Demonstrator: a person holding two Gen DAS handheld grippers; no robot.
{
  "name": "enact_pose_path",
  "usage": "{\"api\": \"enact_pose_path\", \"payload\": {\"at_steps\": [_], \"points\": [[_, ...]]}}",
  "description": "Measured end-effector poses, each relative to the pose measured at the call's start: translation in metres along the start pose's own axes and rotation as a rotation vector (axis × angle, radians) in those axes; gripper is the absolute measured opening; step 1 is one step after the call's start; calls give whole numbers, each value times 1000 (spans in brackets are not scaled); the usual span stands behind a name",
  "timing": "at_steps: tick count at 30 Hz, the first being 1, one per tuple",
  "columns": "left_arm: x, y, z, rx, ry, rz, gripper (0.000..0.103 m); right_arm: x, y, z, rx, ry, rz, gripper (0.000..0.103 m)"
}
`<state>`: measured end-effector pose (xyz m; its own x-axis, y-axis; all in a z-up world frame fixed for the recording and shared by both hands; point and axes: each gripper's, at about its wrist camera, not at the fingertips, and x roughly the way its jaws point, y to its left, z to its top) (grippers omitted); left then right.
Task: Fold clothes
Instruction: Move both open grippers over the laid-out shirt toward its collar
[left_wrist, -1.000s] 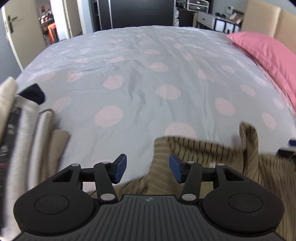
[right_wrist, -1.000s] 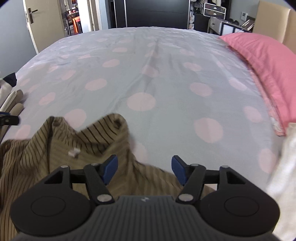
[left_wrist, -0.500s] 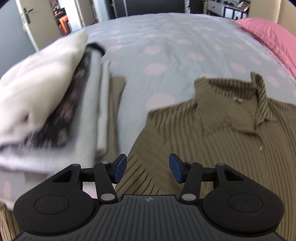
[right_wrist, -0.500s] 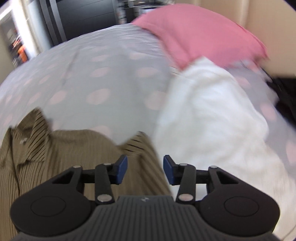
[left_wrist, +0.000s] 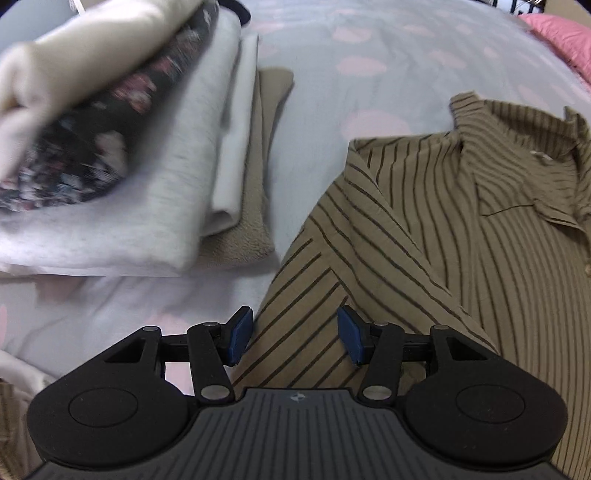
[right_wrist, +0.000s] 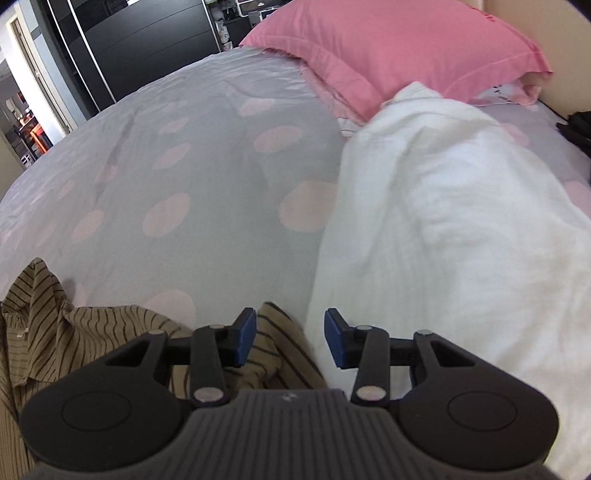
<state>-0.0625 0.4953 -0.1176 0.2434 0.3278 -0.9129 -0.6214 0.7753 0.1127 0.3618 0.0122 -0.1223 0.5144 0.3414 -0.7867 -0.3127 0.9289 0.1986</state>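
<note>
My left gripper hangs released over the striped shirt spread on the bed, beside folded clothes. My right gripper, its jaws lately narrowed yet gripping nothing, hovers over the shirt's edge beside a white towel.

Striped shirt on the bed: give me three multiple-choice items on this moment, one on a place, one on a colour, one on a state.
1. Where is the folded pile relative to the striped shirt in the left wrist view?
A. left of it
B. on top of it
C. right of it

2. What colour is the pillow?
A. green
B. pink
C. black

3. How is the left tool?
A. shut on a sock
B. open over the shirt
C. shut on the pillow

Answers: 1 A, bedspread shows between them. 2 B, plainly pink. 3 B, blue pads stand apart above striped cloth.
</note>
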Motion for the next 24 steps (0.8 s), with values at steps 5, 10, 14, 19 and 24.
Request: {"api": "enact_pose_path", "payload": {"at_steps": [5, 10, 14, 19, 24], "points": [[9, 1, -2, -12, -9, 12, 52, 29, 7, -1, -36, 26, -11, 38], [7, 8, -1, -31, -6, -12, 52, 15, 16, 3, -105, -4, -56, 2], [5, 8, -2, -40, -9, -9, 52, -24, 4, 24, -125, -76, -167, 1], [6, 7, 2, -54, -2, -6, 52, -66, -28, 46, -95, -131, -262, 1], [7, 6, 3, -53, 2, 1, 52, -61, -35, 43, -96, -95, -191, 8]]}}
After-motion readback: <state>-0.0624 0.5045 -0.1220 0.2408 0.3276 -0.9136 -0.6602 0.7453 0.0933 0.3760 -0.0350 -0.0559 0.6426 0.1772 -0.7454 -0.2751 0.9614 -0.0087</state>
